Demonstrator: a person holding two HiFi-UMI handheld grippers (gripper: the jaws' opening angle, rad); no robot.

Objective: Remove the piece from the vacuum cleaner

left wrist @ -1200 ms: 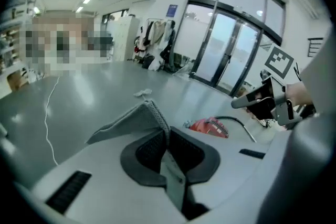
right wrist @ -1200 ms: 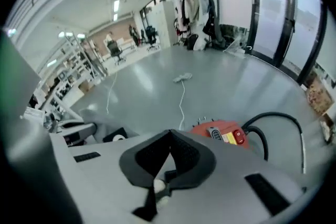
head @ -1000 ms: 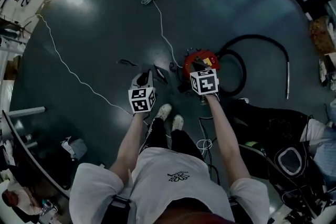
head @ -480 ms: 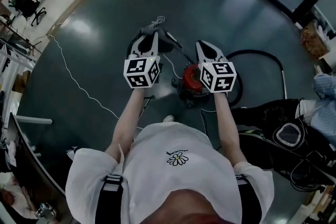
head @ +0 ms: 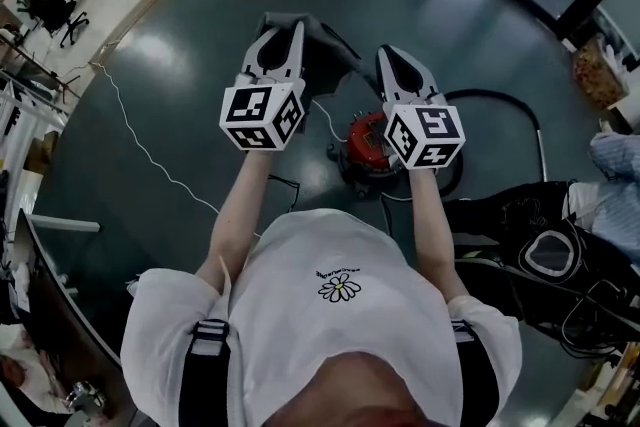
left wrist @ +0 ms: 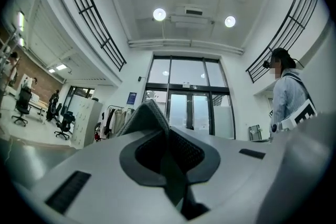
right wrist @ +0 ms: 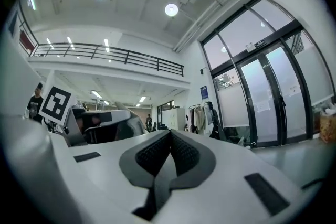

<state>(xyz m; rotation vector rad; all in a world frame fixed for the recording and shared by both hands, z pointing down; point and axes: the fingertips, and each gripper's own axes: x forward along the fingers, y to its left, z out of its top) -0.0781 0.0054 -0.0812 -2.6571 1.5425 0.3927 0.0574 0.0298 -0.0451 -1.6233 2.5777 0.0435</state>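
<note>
Left gripper (left wrist: 167, 136) jaws clenched on dark grey piece (left wrist: 146, 117), piece high above floor (head: 180, 75). Right gripper (right wrist: 169, 139) jaws pressed together, nothing between, just beside left. Red vacuum cleaner (head: 365, 143) on floor below grippers; black hose (head: 500, 100) curling at its right.

right gripper (right wrist: 169, 136): jaws closed, pads meeting, nothing between. glass doors (right wrist: 262, 97) at right; balcony railing (right wrist: 115, 55) above.
</note>
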